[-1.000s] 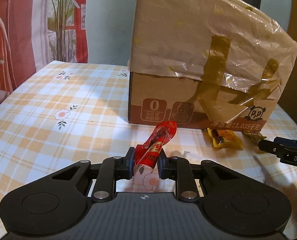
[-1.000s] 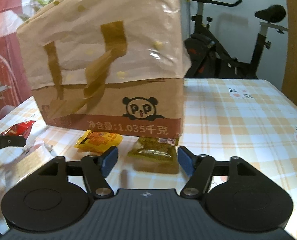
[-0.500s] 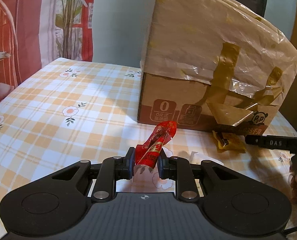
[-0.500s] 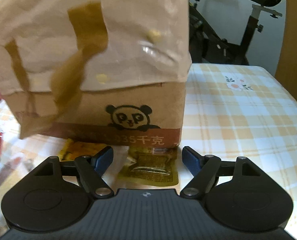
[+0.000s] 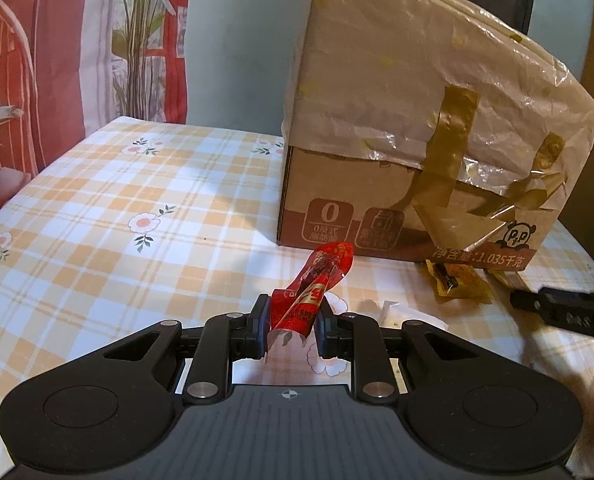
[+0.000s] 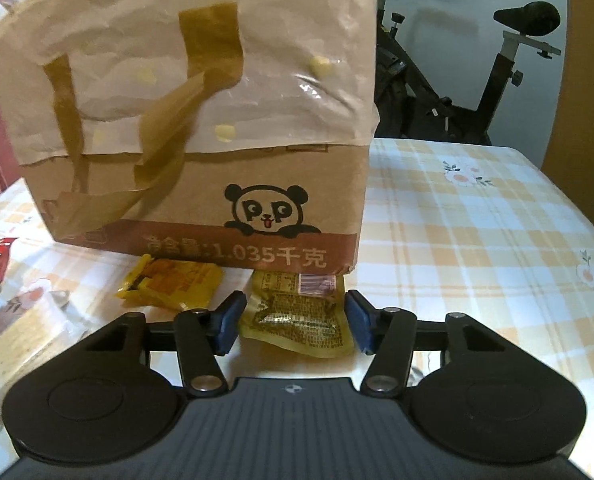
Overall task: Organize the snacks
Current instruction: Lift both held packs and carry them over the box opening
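Worktop (image 5: 97,216), covered with an orange-and-white checked cloth printed with small flowers. Red-and-white patterned curtain (image 5: 57,48) at 10 o'clock in the left wrist view, with a tall green plant (image 5: 137,40) just beside it at 11 o'clock. Pale wall (image 5: 237,40) behind the plant, toward 12 o'clock. Exercise bike (image 6: 477,60) at 1 to 2 o'clock in the right wrist view, standing beyond the far edge of the worktop; black saddle (image 6: 533,16) at upper right. Small scrap of white paper (image 5: 397,312) lying on the cloth at 3 o'clock in the left wrist view.
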